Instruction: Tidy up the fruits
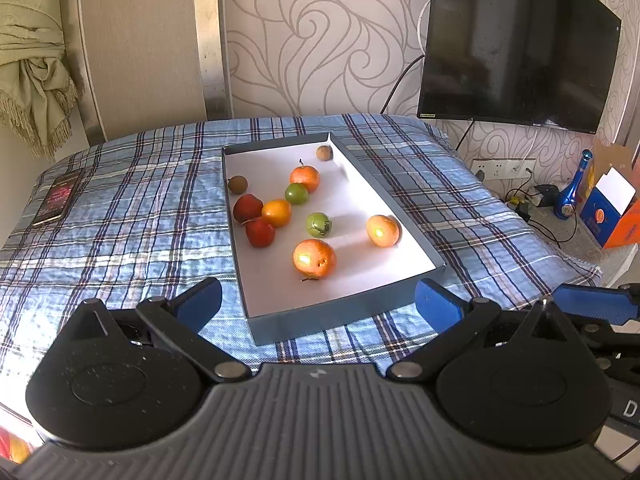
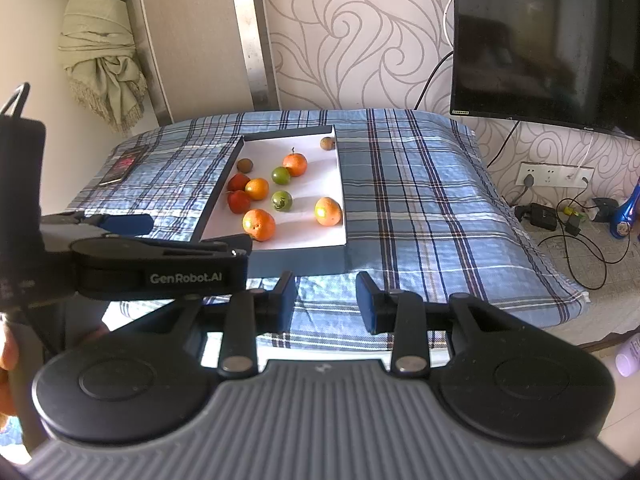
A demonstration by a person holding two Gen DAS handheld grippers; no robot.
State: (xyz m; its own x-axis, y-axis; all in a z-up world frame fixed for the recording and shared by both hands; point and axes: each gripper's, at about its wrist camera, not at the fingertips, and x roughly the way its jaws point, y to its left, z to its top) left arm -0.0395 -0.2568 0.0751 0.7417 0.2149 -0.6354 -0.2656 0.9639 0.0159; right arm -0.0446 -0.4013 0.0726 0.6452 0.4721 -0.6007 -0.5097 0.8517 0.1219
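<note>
Plaid cloth covers the worktop [image 1: 120, 216]; on it sits a tray [image 1: 400, 216] holding the fruits [image 1: 314, 258]. Left gripper [image 1: 318, 300] and right gripper [image 2: 326, 300] hover near the tray's front edge, fingers released, empty. Fruits look round, smooth, light, likely to roll: pinch across the middle.

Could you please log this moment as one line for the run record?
phase: pre-grasp | left tool: open, empty | right tool: open, empty | fruits: all in tray | tray: on plaid cloth
</note>
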